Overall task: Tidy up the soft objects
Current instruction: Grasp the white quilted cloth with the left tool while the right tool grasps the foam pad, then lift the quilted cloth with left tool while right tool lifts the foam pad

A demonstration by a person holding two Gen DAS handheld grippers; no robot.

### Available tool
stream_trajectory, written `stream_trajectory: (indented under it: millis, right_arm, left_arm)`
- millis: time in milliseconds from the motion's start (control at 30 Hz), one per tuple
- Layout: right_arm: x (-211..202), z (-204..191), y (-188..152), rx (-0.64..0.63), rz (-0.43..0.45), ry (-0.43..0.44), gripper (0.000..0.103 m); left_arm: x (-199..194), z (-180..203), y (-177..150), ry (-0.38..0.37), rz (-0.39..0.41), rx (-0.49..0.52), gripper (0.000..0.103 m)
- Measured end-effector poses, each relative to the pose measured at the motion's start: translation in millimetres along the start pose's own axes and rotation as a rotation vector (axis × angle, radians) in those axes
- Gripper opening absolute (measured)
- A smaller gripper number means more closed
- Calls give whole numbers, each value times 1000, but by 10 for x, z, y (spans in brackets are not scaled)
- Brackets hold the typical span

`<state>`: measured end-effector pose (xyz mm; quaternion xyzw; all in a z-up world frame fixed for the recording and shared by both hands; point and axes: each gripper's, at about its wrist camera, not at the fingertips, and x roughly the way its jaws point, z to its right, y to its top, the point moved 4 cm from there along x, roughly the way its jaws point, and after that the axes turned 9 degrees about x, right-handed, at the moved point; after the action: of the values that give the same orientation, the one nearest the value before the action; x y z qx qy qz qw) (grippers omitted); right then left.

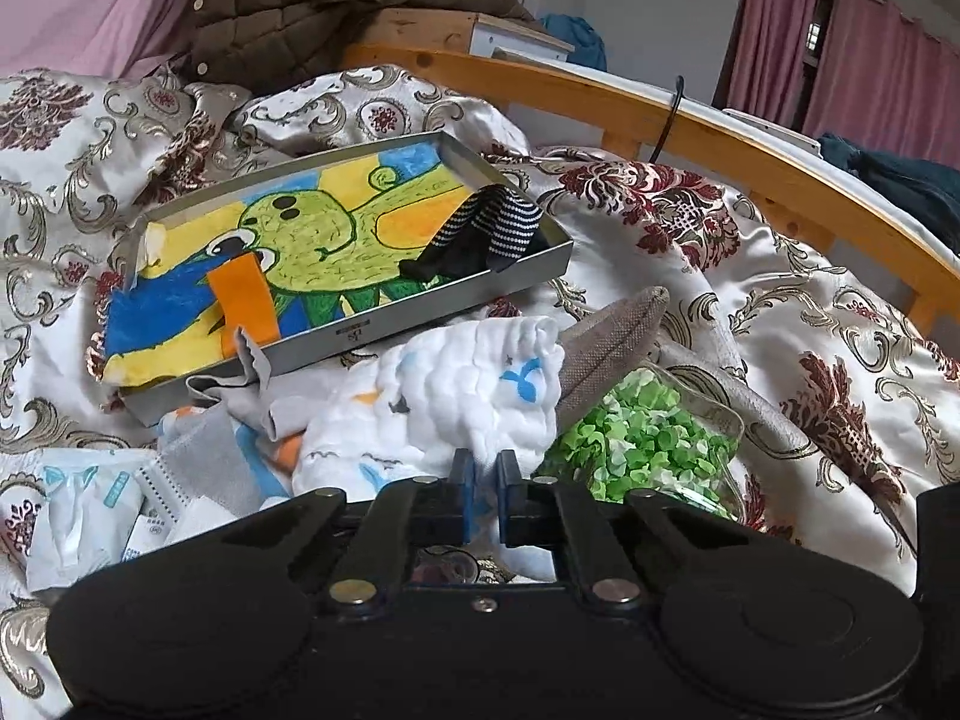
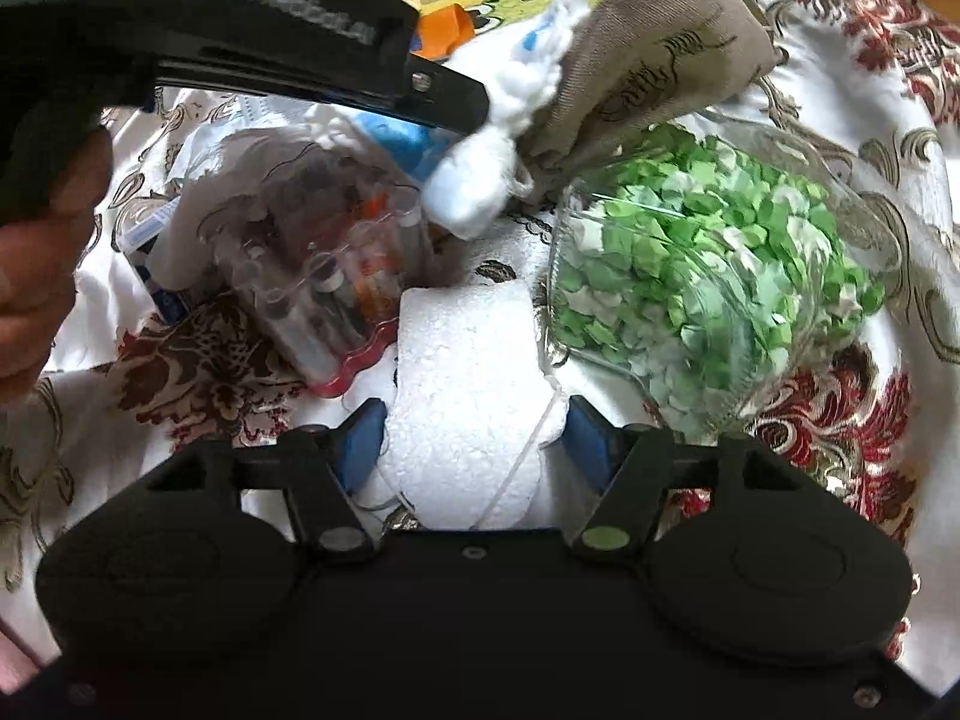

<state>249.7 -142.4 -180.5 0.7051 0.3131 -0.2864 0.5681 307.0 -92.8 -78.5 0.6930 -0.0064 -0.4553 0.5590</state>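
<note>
In the left wrist view my left gripper (image 1: 485, 477) is shut on an edge of a white quilted muslin cloth (image 1: 444, 396) with blue and orange prints, which lies crumpled on the bedspread. The right wrist view shows that same gripper (image 2: 474, 114) coming in from the upper left, the cloth (image 2: 474, 192) hanging from its tip. My right gripper (image 2: 477, 444) points down at a white foam block (image 2: 462, 372); the block fills the gap and both blue pads (image 2: 366, 444) touch its sides. A grey tray (image 1: 384, 330) behind holds striped socks (image 1: 498, 228) and an orange cloth (image 1: 246, 300).
A glass jar of green paper bits (image 2: 708, 276) lies right of the foam, a clear case of tubes (image 2: 324, 276) left of it. A grey-brown fabric pouch (image 1: 612, 348) rests over the jar. Wrapped masks (image 1: 90, 510) lie left. A wooden bed rail (image 1: 660, 114) runs behind.
</note>
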Motion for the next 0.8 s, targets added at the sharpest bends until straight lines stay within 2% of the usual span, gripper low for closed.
stream_trajectory:
  millis: [167, 400, 567, 800]
  right_arm:
    - [-6, -10, -22, -25, -2, -2, 55]
    - [-121, -17, -27, -16, 10, -6, 55]
    - [-413, -21, 6, -12, 86, 22, 55]
    - [-879, 66, 53, 16, 220, 64, 55]
  left_arm:
    - [-80, -4, 30, 32, -3, -23, 4]
    - [-325, -26, 79, 57, 43, -66, 4]
    - [-580, 14, 95, 102, 71, -79, 3]
    - [-951, 86, 225, 132, 166, -103, 3]
